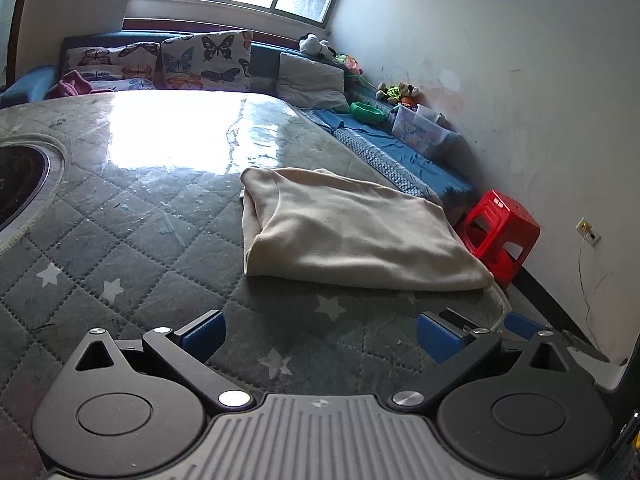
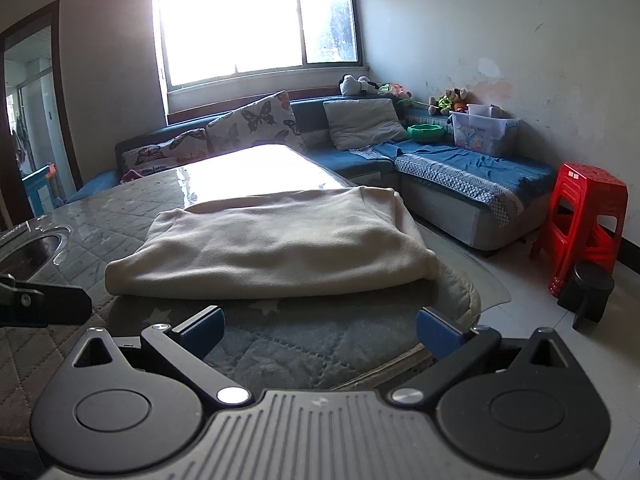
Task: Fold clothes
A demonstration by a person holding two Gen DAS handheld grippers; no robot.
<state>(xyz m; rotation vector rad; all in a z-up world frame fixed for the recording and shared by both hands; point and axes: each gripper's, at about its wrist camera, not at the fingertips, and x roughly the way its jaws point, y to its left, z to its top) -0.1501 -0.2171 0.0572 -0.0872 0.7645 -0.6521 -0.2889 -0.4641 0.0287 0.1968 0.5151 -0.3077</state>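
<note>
folded beige garment (image 2: 272,244) at table (image 2: 100,220) edge; both grippers spread, empty.

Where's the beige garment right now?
The folded beige garment lies on the quilted table, near its right edge, just ahead of both open claws; in the left wrist view it sits right of centre, with the red stool beyond it.

beige garment (image 1: 352,232) (image 2: 276,244) folded into a thick rectangle, lying flat on the quilted table's right side, near its edge
</note>
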